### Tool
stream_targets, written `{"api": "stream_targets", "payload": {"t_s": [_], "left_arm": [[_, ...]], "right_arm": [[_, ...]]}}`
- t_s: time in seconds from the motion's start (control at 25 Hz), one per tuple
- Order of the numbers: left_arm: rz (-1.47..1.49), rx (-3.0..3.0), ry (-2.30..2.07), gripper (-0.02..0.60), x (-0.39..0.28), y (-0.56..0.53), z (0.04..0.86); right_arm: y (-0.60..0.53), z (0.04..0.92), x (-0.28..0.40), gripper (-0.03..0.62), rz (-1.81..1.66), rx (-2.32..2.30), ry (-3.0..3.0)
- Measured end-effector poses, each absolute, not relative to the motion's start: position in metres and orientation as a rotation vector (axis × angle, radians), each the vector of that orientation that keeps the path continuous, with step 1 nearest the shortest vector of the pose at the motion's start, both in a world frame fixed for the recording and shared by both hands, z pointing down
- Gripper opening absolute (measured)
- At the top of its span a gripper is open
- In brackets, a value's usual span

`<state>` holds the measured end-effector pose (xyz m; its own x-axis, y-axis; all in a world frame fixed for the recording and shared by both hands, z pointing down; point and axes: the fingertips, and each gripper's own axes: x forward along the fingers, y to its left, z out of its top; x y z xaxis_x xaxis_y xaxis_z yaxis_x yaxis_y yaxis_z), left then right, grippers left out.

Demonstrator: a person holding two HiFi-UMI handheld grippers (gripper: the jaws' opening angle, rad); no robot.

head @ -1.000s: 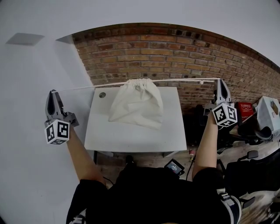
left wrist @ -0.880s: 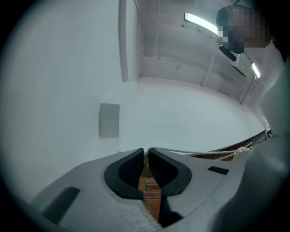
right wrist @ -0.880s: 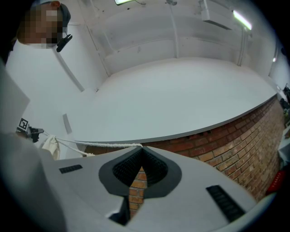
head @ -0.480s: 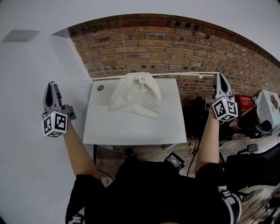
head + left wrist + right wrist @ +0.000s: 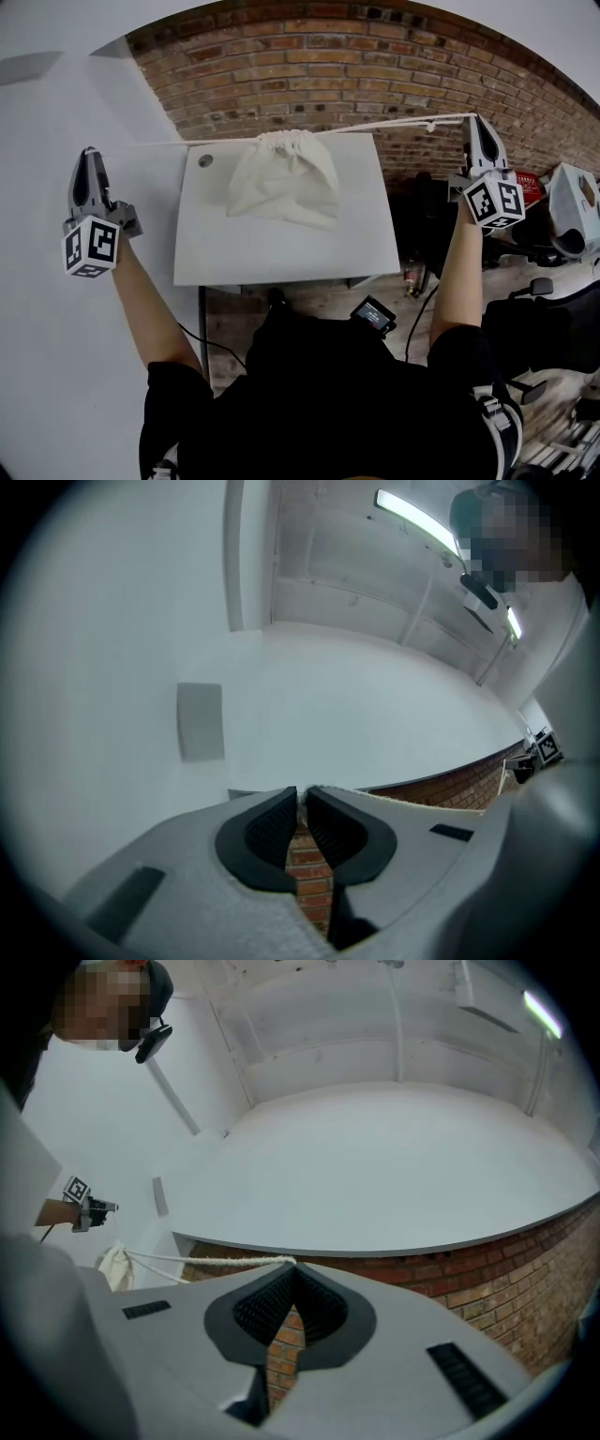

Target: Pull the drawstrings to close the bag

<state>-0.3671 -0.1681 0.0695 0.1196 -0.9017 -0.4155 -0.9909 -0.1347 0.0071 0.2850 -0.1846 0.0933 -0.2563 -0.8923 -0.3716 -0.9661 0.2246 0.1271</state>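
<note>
Head view looks down on the cream bag lying at the far end of the white surface, in the upper middle of the frame, close to the brick wall. Its mouth is gathered tight at the top. From that gathered mouth the left drawstring runs out straight to the left hand-held gripper at the left edge. The right drawstring runs up to the right hand-held gripper in the upper right. Both arms are spread wide and both cords look taut. From this height the jaw tips are too small to read.

Left gripper view fills that gap. The dark pads meet at their tips with a bit of white cord pinched between them, and the cord trails off to the right along the top edge of the jaw. No bag appears here, only white wall, a ceiling light and a strip of brick.

Right gripper view shows its jaws pressed together on the cord at the very tip. Unlike the left one, it also catches the bag, small at the left of the frame, with the cord leading straight to it.
</note>
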Motion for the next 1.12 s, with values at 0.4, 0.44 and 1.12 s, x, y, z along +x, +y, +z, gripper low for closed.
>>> {"api": "stream_targets", "payload": {"t_s": [0.4,0.44,1.12], "left_arm": [[0.345,-2.242,1.786,0.046,-0.350,-0.174,0.065],[0.337,-2.249,1.781,0.046,-0.349,-0.174,0.064],[0.336,-2.401,1.701,0.046,-0.336,-0.183,0.075]], "right_arm": [[-0.187,0.095,0.254,0.005,0.505,-1.648,2.429],[-0.187,0.096,0.253,0.005,0.503,-1.636,2.438],[-0.186,0.114,0.242,0.005,0.395,-1.525,2.545]]}}
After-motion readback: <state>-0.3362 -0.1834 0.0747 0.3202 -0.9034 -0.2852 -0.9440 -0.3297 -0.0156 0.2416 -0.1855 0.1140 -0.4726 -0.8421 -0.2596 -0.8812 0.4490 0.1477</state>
